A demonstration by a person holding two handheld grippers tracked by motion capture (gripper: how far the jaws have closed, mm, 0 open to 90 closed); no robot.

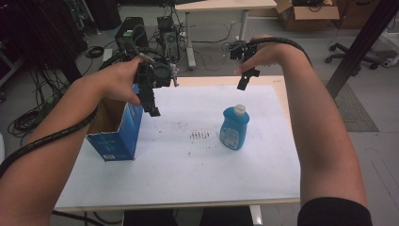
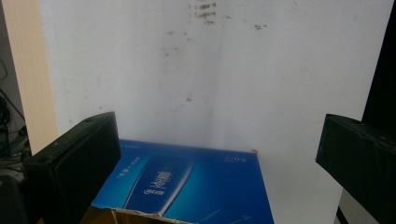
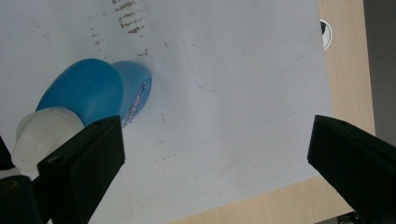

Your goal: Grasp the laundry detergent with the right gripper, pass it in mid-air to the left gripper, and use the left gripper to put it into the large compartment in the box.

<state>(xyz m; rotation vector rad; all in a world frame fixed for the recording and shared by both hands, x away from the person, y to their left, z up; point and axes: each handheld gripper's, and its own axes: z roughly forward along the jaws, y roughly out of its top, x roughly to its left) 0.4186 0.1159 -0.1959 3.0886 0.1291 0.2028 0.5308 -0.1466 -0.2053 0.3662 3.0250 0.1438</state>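
Both hand-held grippers gape empty; left hand-held gripper (image 2: 217, 154) view shows box (image 2: 187, 186) print.

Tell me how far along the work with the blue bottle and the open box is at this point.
Nothing looks done yet: the blue bottle stands upright on the white sheet, apart from the open blue box. In hand: nothing. The left gripper hovers open beside the box, and the right gripper hangs open above and behind the bottle. Left, probably: grasping the bottle and moving it to the box.
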